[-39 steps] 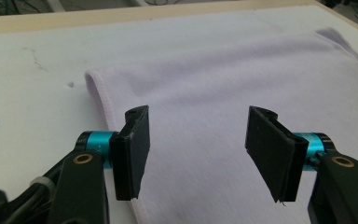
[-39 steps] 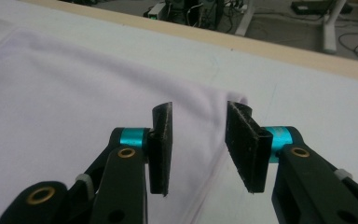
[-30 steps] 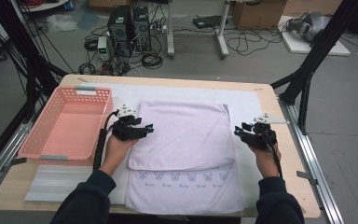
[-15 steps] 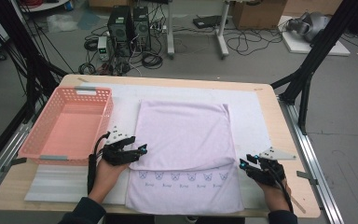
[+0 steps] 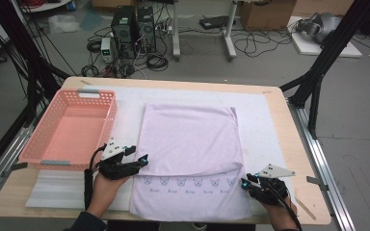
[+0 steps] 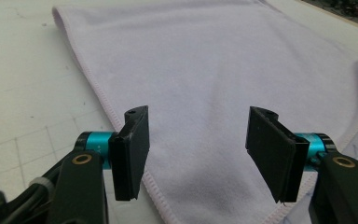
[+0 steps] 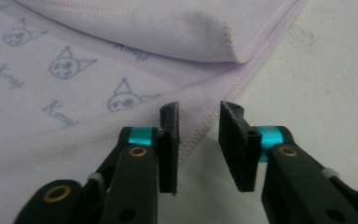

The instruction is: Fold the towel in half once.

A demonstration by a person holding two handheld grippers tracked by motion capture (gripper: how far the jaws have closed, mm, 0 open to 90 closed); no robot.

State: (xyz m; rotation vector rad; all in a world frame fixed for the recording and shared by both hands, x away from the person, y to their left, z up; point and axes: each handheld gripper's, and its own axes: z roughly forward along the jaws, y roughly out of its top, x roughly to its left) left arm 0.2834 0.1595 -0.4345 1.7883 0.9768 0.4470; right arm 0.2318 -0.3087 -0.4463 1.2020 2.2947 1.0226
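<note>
Sitting left of the left gripper point(image 5: 142, 161), pink basket point(image 5: 43, 156) holds nothing. Lilac towel point(image 5: 190, 144) lies folded between both tongs. Left jaws spread wide over its left hem, gripping nothing. Right gripper point(image 5: 244, 184), low at the right hem, jaws just been closing, narrow gap, hem edge between, not pinched.

free: white mat point(image 5: 265, 125) right of the lilac towel point(image 5: 188, 139), lying flat | obstacle: pink basket point(image 5: 67, 132) standing just left of the left gripper point(image 5: 142, 161)
</note>
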